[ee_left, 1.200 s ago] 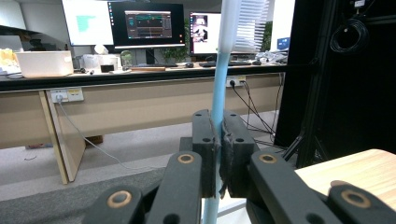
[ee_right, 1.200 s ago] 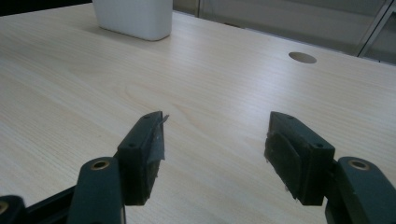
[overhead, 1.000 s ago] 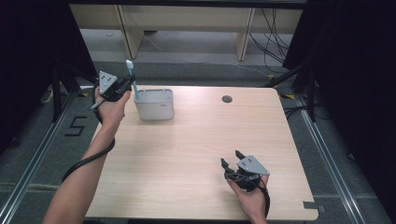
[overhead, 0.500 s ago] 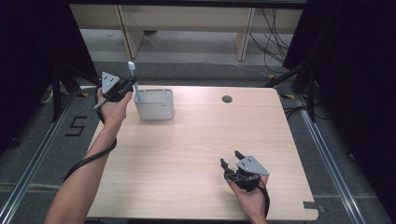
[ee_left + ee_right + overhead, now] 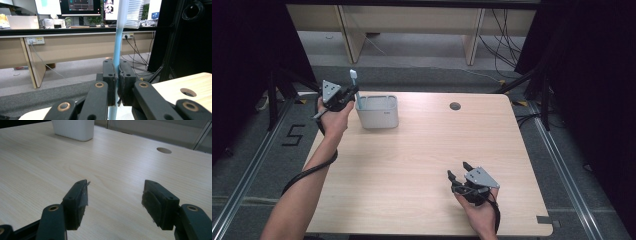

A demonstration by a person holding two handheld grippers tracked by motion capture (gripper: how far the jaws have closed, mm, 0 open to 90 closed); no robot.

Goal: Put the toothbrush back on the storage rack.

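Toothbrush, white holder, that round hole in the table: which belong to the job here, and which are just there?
In the job:
toothbrush, clamped upright in the left hand-held gripper
white holder

Just there:
round hole
right hand-held gripper, open, idle

Toothbrush (image 5: 117, 50): pale blue handle, white bristle head at top, stood upright, clamped at handle between jaws, just above left end of container (image 5: 378, 111). Container: white, rectangular, open-topped, sat upright near table's far left edge.

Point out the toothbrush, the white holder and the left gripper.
toothbrush (image 5: 117, 42), left gripper view, on its handle.
white holder (image 5: 379, 118), high view, on its front wall.
left gripper (image 5: 117, 80), left gripper view, between its fingertips.
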